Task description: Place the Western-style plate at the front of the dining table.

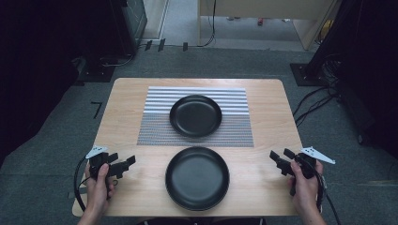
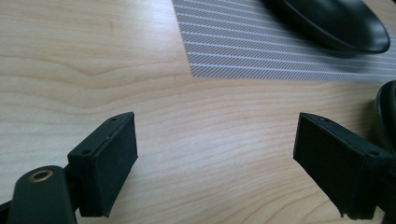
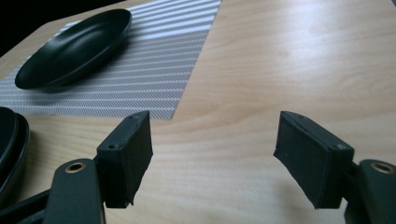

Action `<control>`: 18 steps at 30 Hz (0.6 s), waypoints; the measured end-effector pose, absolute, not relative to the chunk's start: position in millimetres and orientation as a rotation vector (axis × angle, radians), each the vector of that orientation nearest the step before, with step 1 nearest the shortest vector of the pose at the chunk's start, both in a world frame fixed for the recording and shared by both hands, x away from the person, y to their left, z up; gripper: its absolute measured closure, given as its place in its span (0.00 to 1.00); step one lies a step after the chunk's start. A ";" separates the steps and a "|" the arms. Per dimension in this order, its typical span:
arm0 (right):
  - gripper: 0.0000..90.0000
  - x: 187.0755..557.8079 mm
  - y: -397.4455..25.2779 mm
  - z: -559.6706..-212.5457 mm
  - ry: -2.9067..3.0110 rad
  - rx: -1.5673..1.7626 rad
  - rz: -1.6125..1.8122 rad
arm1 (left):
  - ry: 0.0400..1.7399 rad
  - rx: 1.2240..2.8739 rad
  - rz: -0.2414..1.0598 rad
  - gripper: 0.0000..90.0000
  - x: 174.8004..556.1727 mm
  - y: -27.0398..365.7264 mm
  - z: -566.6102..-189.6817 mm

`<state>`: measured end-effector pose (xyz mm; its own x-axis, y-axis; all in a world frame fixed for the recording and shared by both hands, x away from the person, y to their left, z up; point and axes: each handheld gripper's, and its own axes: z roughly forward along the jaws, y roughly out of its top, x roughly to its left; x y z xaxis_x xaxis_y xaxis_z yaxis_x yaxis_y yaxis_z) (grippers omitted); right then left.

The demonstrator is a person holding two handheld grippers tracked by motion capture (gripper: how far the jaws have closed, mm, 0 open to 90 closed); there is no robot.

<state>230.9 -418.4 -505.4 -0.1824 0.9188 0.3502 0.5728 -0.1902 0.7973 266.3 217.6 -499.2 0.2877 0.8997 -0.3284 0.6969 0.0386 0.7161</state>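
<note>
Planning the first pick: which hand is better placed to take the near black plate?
Roughly even, slight edge to the left. Both tongs, left and right, hang open beside the near round black plate on the wooden table, empty. The left appears a touch closer to its rim.

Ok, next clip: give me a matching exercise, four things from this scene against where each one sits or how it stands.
Things:
1. far plate
2. near plate
3. left gripper
4. placemat

Places or states:
A. on bare wood at the table's near edge
B. striped, under one plate
C. open, left of the near plate
D. on the striped mat

Pairs: 1-D, 2-A, 3-C, 4-B
</note>
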 end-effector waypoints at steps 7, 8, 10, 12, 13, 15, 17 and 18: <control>0.30 210.3 -439.0 -513.9 1.711 1.757 1.268 | 1.500 1.713 0.319 0.15 257.3 232.0 -507.1; 0.30 207.5 -441.9 -514.9 1.706 1.763 1.261 | 1.505 1.716 0.323 0.15 255.9 233.8 -508.1; 0.30 202.1 -447.2 -517.0 1.699 1.771 1.240 | 1.513 1.722 0.333 0.15 253.1 237.4 -509.8; 0.30 197.2 -452.2 -519.5 1.698 1.778 1.214 | 1.517 1.733 0.361 0.15 250.2 241.0 -510.6; 0.30 194.9 -454.6 -520.9 1.696 1.785 1.205 | 1.520 1.742 0.379 0.15 248.5 243.5 -510.6; 0.30 189.6 -459.6 -523.6 1.689 1.802 1.191 | 1.532 1.748 0.407 0.15 245.1 248.5 -510.6; 0.30 184.4 -463.1 -523.9 1.679 1.804 1.187 | 1.535 1.747 0.419 0.15 243.0 251.0 -511.0; 0.29 183.0 -464.1 -523.9 1.681 1.798 1.179 | 1.536 1.747 0.425 0.15 242.1 252.0 -511.2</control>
